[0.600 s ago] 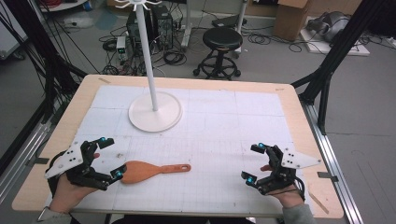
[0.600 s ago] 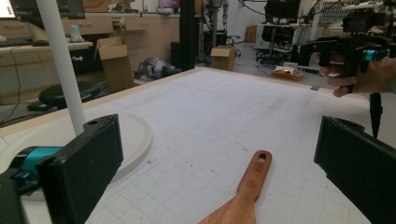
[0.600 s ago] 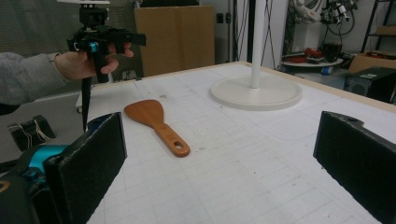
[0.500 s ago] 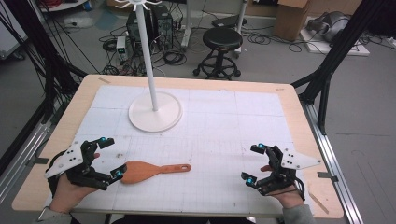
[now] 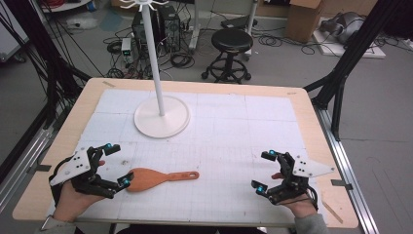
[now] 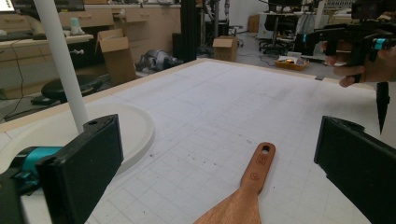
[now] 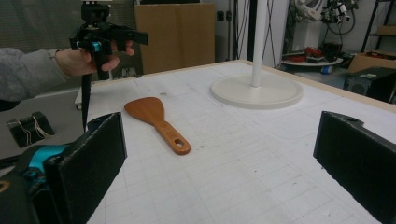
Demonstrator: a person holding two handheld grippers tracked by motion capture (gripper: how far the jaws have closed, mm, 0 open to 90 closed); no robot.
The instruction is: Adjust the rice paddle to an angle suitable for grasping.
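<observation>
Wooden spatula (image 7: 156, 122) — between gaping jaws

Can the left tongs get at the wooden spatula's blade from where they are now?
Probably yes. The left tongs stand open right beside the wooden spatula, which lies flat on the mat with nothing between them.

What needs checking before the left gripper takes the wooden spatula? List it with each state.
1. Left gripper jaws open wide: ok.
2. Wooden spatula lying flat on the table, nothing on top of it: ok.
3. Spatula between the left jaws: not ok, only its blade end lies close to them.
4. Right gripper apart from the spatula, jaws open: ok.
5. White stand well behind the spatula, out of the path: ok.
6. Jaws low enough to close on the blade: cannot tell.
</observation>
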